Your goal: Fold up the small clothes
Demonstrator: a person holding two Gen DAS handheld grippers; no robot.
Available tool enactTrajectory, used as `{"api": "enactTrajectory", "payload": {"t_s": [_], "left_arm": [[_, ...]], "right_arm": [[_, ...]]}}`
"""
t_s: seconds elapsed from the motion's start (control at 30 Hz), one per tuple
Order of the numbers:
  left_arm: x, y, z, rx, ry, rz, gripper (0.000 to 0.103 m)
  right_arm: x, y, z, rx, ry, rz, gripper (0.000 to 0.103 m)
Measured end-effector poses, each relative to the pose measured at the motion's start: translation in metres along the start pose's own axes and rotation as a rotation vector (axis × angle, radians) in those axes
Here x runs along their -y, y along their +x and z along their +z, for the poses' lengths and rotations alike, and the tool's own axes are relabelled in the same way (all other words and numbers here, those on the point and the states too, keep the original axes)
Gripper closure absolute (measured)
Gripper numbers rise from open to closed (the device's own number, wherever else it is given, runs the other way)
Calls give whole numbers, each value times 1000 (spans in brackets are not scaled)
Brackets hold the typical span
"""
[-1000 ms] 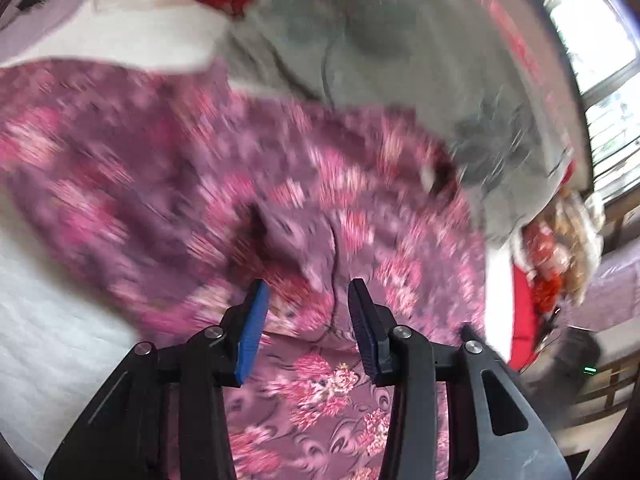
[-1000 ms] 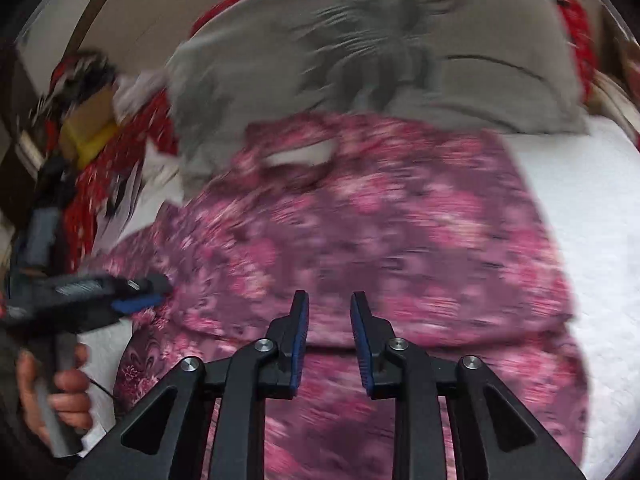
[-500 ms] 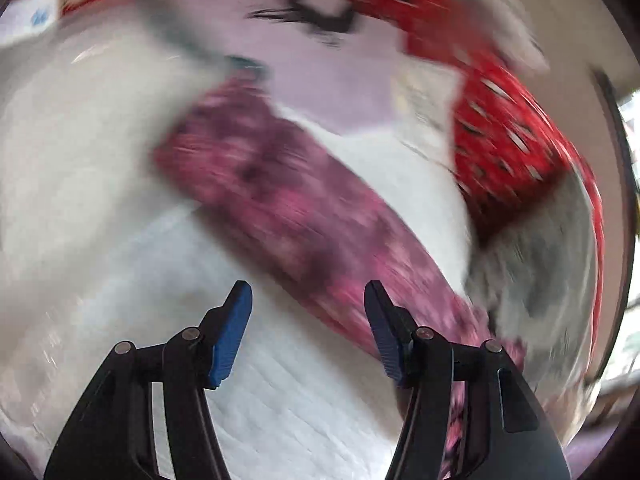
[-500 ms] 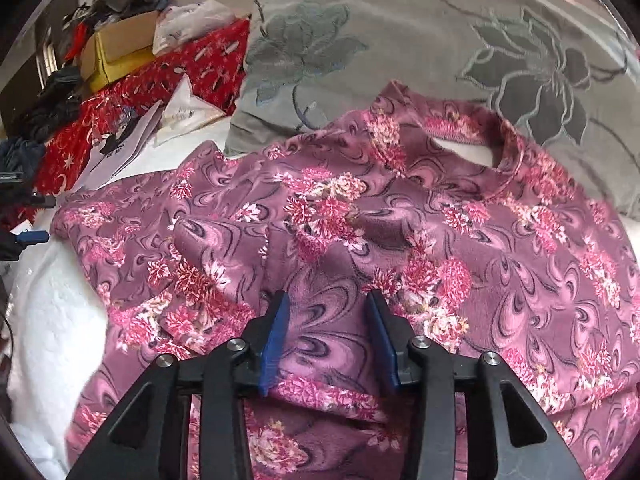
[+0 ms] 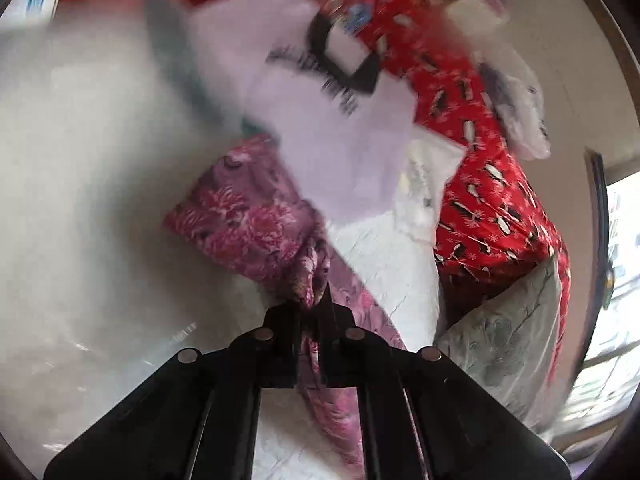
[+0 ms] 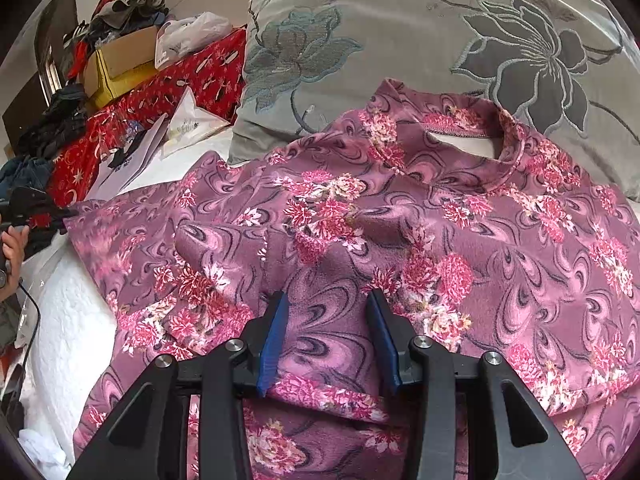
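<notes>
Garment: purple floral top [image 6: 400,240], soft, fleecy-looking knit, spread front-up on the white bed cover [image 6: 68,320], its collar [image 6: 460,128] lying against the grey embroidered pillow [image 6: 400,40]. Left claw [image 5: 310,304] is fully closed with a bunch of the top's fabric pinched between its fingers; the sleeve [image 5: 248,216] fans out beyond the fingertips toward its cuff end, blurred in that view. Right claw [image 6: 326,336] stands about half open, low over the middle of the body panel; cloth shows between the two blue pads but nothing is gripped, and whether the pads touch the cloth cannot be told. Handling judgement: light, limp, no stiffness at all; it will drape and sag from any single hold and will not keep a crease unless pressed flat. Surface looks matte and brushed, so probably grippy, not slippery; not fragile. Loose folds already stand up on the body near the left shoulder [image 6: 208,240], so dragging is likely to bunch it further. Best holds, by my estimate: seams, sleeve end, hem or shoulder line, where the layers are thicker and a pinch takes both plies. A mid-panel pinch would likely lift one layer only. Red patterned cloth [image 6: 152,96] and papers [image 6: 132,152] lie just beyond the sleeve side; keep the sleeve clear of them.
</notes>
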State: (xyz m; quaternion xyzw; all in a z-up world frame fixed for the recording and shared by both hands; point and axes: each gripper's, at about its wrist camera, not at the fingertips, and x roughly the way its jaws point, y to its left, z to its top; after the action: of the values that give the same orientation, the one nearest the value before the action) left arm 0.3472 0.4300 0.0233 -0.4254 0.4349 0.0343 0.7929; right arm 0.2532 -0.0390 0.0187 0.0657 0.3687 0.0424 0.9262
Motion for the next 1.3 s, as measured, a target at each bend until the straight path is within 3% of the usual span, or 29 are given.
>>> {"api": "enactTrajectory", "payload": {"t_s": [0.13,0.2,0.27,0.33,0.37,0.53,0.57,0.63,0.67,0.77,0.97,1.17,1.3], "left_arm": [[2,0,-2,-17,53,42,98],[-7,8,-3,-39,15,39,97],[-22,14,-3,-62,-70,-37,89],[-35,20,-2,-83,-155,-100,65],[-38,20,-1,-87,-182,-113,62],[-47,26,5,-78,-279,-123,64],[-43,26,6,-70,-264,-115,65],[-31,24,5,-54,-209,-97,95],[-23,22,3,-54,-167,-97,97],[11,11,-8,-44,-36,-76,98],[70,-4,-48,-60,130,-130,100],[122,-12,-95,-112,219,-203,100],[151,-12,-125,-149,278,-223,100]], "right_arm": [[1,-1,-1,6,4,8,59],[2,-2,-2,6,4,6,59],[2,-1,-2,6,4,7,59],[2,-1,-1,6,4,7,59],[2,-1,-1,4,3,11,59],[2,-3,-2,6,6,17,59],[2,-3,-2,6,7,18,59],[2,-3,-2,6,7,18,59],[2,-3,-2,6,7,19,59],[5,-3,-1,5,16,31,58],[11,-6,6,-28,48,71,59],[18,-32,10,-43,8,10,58],[50,-54,6,-19,-26,-86,51]]}}
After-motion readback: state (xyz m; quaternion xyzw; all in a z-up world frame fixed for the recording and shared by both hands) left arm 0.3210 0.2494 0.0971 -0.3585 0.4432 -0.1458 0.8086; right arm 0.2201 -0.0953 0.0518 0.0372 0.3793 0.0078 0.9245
